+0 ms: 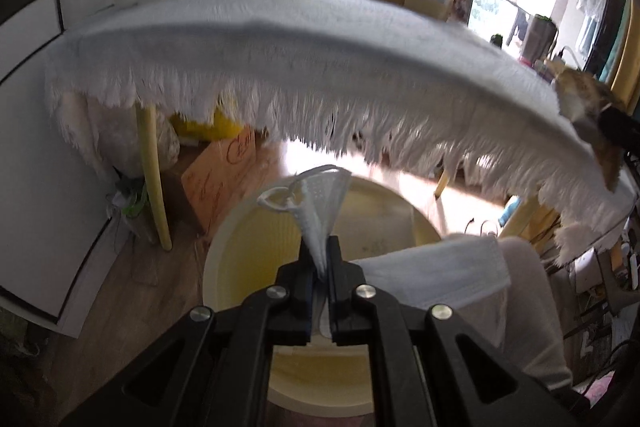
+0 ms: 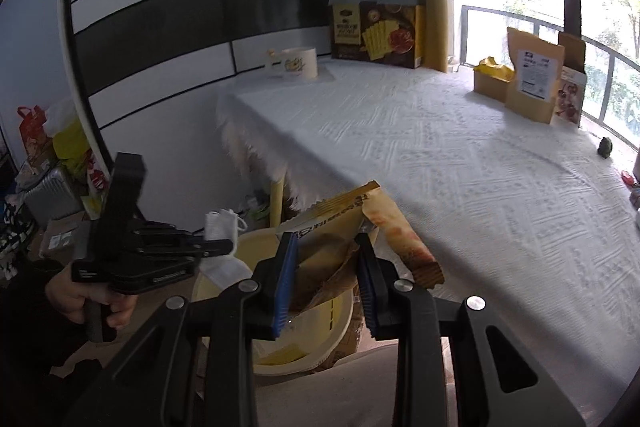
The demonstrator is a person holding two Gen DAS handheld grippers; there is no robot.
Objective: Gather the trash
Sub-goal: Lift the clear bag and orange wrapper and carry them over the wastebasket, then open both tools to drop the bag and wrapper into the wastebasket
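My left gripper (image 1: 320,247) is shut on a white face mask (image 1: 320,195), whose ear loops stick up past the fingertips. It hangs over the open pale yellow bin (image 1: 248,239). The right wrist view shows that left gripper (image 2: 224,247) with the mask (image 2: 218,223) at the bin's left side. My right gripper (image 2: 326,247) is shut on a crumpled tan and orange snack wrapper (image 2: 344,211), held above the bin (image 2: 340,311) next to the table's corner. Another white mask-like sheet (image 1: 432,275) lies at the bin's rim.
The table with a fringed white cloth (image 2: 440,147) stands just beyond the bin. On its far side are a cracker box (image 2: 376,31), a paper cup (image 2: 296,63) and brown packets (image 2: 532,79). Under it are a yellow table leg (image 1: 154,179) and a cardboard box (image 1: 220,179). A person's leg (image 1: 528,307) is at the right.
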